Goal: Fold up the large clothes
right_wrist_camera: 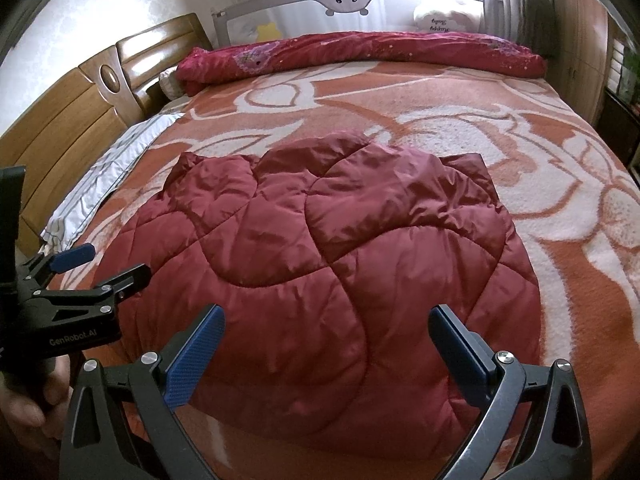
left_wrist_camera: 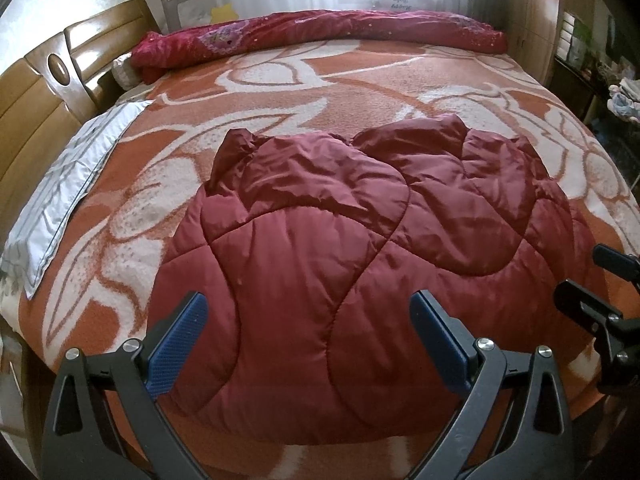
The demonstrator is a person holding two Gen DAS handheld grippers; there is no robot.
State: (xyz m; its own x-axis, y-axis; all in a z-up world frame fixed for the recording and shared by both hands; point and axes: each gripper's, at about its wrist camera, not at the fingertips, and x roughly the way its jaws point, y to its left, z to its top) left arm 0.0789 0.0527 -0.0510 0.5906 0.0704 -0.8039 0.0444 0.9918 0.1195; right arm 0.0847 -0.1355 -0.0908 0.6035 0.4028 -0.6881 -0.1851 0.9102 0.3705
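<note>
On the near half of the bed (left_wrist_camera: 360, 80), a dark red quilted padded garment (left_wrist_camera: 360, 220) lay in a compact, roughly rectangular bundle on the orange-and-white floral blanket (left_wrist_camera: 400, 72). Its far edge bulged in uneven lobes; whether sleeves were tucked beneath could not be determined. By judgement, folding was largely complete, with at most a final fold or flattening left.

Left claw (left_wrist_camera: 308, 340) and right claw (right_wrist_camera: 326, 354) both hovered above the near edge, spread wide and grasping nothing.

Surroundings: a rolled red floral quilt (left_wrist_camera: 320, 32) lay along the far side, a white pillowcase (left_wrist_camera: 72, 184) beside the wooden headboard (left_wrist_camera: 44, 92). Nothing obstructed the garment.
</note>
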